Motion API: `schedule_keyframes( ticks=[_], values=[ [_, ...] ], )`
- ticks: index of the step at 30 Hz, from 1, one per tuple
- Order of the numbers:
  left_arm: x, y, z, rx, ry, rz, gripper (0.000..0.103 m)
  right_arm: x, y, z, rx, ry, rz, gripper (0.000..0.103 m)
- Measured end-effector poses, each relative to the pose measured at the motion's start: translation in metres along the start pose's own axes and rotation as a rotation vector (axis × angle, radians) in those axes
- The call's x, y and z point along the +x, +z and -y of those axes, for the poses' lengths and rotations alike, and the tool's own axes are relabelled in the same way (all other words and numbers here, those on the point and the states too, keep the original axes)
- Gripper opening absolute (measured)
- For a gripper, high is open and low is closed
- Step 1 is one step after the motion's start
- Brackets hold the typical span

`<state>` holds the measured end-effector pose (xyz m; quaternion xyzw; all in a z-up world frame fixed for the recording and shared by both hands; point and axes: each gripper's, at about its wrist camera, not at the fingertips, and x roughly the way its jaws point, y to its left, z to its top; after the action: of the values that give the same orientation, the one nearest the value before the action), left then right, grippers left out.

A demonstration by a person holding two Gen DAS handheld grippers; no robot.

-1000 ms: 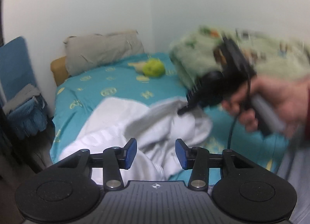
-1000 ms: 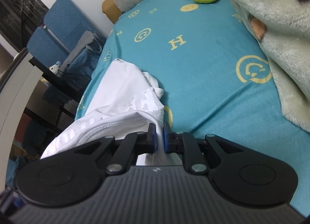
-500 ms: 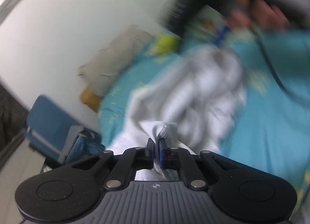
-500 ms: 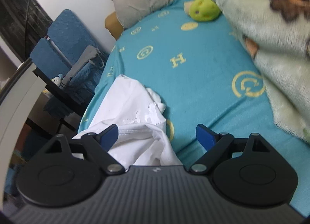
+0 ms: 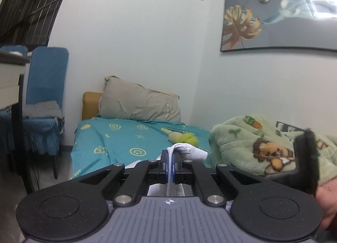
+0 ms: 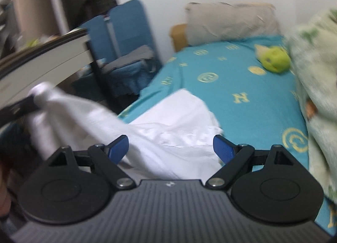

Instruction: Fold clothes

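A white garment [image 6: 168, 125] lies crumpled on the near part of a bed with a teal sheet [image 6: 236, 83]. My left gripper [image 5: 170, 164] is shut on a bunched edge of the white garment [image 5: 185, 150] and holds it lifted; in the right wrist view that lifted part [image 6: 54, 104] stretches up to the left. My right gripper [image 6: 170, 148] is open and empty, just above the garment on the bed. Part of the right gripper shows at the right edge of the left wrist view [image 5: 305, 158].
A grey pillow [image 5: 139, 104] and a yellow-green plush toy [image 6: 273, 59] lie at the far end of the bed. A green fleece blanket [image 5: 252, 144] is heaped along the right side. A blue chair [image 5: 42, 100] and a white desk [image 6: 42, 57] stand to the left.
My left gripper closed on the white garment and lifted it up to the left. My right gripper let go of the garment, opened and drew back.
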<state>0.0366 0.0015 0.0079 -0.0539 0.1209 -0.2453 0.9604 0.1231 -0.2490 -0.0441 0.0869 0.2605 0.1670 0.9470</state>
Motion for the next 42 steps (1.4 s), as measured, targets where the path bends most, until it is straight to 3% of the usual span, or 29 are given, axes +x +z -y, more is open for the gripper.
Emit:
schedule_keyframes(
  ticks=[4,6,10,15,20,24,28,30,31,34,37,42],
  values=[
    [0.004,0.001,-0.012,-0.021,0.018,-0.010,0.003,-0.012,-0.001,-0.027,-0.115,0.053,0.065,0.089],
    [0.005,0.000,-0.016,-0.037,0.020,-0.008,0.003,-0.012,-0.002,-0.036,-0.132,0.027,0.078,0.089],
    [0.005,0.000,-0.023,-0.084,0.020,0.016,0.003,0.015,-0.011,-0.030,-0.052,-0.093,-0.031,0.089],
    [0.010,-0.002,-0.028,-0.115,0.081,0.026,0.003,0.044,-0.019,-0.005,0.078,-0.223,-0.172,0.089],
    [0.021,-0.005,-0.034,-0.113,0.131,-0.023,0.003,0.019,-0.016,0.023,0.199,-0.327,-0.169,0.089],
    [0.027,-0.009,-0.031,-0.077,0.173,-0.059,0.003,-0.012,-0.014,0.039,0.309,-0.299,-0.209,0.089],
    [0.026,-0.011,-0.031,-0.086,0.179,-0.078,0.003,-0.045,-0.015,0.047,0.318,-0.333,-0.163,0.089],
    [0.024,-0.010,-0.030,-0.092,0.168,-0.072,0.003,-0.046,-0.017,0.054,0.319,-0.393,-0.147,0.089],
    [0.023,-0.009,-0.029,-0.089,0.165,-0.068,0.003,-0.044,-0.018,0.058,0.336,-0.386,-0.147,0.090],
    [0.020,-0.008,-0.025,-0.079,0.150,-0.058,0.003,-0.030,-0.022,0.051,0.358,-0.234,-0.148,0.089],
    [0.018,-0.008,-0.022,-0.067,0.122,-0.045,0.003,-0.013,-0.022,0.020,0.278,-0.102,-0.127,0.089],
    [0.015,-0.009,-0.014,-0.042,0.084,-0.027,0.004,0.024,-0.019,-0.021,0.112,-0.122,-0.101,0.089]
  ],
)
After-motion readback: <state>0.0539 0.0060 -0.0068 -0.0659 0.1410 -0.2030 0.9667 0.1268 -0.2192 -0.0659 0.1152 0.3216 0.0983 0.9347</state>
